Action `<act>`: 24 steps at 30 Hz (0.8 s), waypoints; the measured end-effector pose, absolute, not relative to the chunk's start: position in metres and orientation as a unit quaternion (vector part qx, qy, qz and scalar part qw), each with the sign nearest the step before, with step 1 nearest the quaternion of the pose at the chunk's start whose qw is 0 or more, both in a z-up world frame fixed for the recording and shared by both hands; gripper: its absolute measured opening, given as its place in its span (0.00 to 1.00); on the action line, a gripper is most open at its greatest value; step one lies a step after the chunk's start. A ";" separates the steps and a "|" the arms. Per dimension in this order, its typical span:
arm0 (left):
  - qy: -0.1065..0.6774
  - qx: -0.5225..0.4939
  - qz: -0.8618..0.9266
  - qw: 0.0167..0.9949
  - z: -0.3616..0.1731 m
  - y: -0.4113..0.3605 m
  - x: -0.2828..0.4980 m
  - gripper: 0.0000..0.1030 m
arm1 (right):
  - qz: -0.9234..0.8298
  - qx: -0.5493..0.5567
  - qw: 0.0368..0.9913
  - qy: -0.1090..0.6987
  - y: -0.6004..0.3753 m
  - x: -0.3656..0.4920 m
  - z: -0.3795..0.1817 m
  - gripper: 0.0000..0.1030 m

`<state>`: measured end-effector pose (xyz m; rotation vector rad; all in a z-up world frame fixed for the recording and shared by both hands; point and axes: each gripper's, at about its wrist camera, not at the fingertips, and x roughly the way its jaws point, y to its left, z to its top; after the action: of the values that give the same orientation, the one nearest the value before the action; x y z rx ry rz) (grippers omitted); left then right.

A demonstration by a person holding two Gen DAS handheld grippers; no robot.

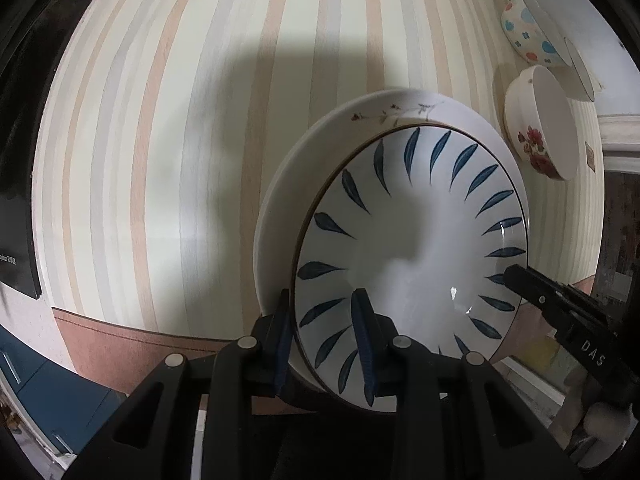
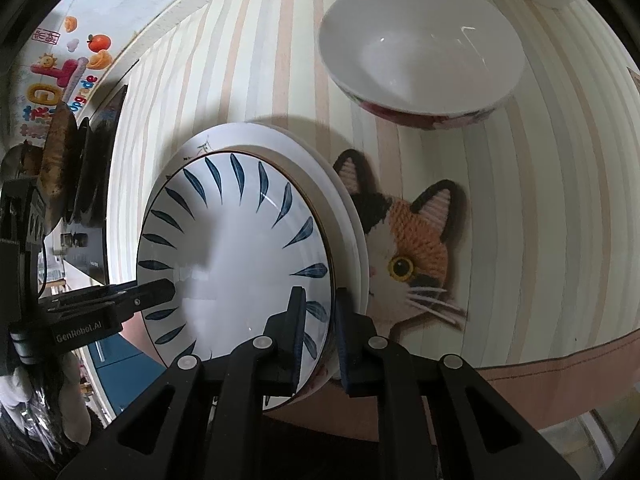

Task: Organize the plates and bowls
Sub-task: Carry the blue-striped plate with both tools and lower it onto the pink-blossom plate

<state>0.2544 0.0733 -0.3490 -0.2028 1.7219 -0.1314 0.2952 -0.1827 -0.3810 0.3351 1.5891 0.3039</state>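
Both claws on the leaf plate

We grip the blue-leaf plate [image 1: 412, 248] with left claw [image 1: 324, 344] and right claw [image 2: 318, 336], atop a white plate [image 1: 304, 152], lower centre.

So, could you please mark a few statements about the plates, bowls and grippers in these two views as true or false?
1. The blue-leaf plate lies on top of a larger white plate. True.
2. Only one gripper is at the blue-leaf plate. False: the left gripper and the right gripper each straddle its rim on opposite sides.
3. The red-flower bowl holds food. False: it is empty.
4. A cat-face mat lies beside the plates. True.
5. The dotted bowl is stacked in the red-flower bowl. False: it stands apart beside it.
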 end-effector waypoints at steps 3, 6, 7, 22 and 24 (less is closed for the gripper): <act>0.759 -0.091 -0.060 0.642 -0.350 0.078 0.258 0.25 | 0.133 0.160 0.675 0.708 -0.185 0.297 -0.382 0.19; 0.764 -0.095 -0.056 0.635 -0.350 0.082 0.263 0.25 | 0.131 0.166 0.670 0.712 -0.185 0.301 -0.383 0.23; 0.765 -0.094 -0.054 0.635 -0.349 0.080 0.262 0.25 | 0.130 0.166 0.668 0.713 -0.184 0.302 -0.382 0.24; 0.721 -0.013 -0.054 0.691 -0.268 0.071 0.250 0.26 | 0.125 0.122 0.685 0.708 -0.182 0.286 -0.322 0.38; 0.710 -0.011 -0.065 0.702 -0.245 0.066 0.239 0.26 | 0.133 0.117 0.694 0.698 -0.182 0.279 -0.298 0.49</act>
<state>0.2389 0.0656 -0.2451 -0.0237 1.5797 -0.1443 0.2789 -0.1824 -0.2983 0.2622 1.5582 0.2974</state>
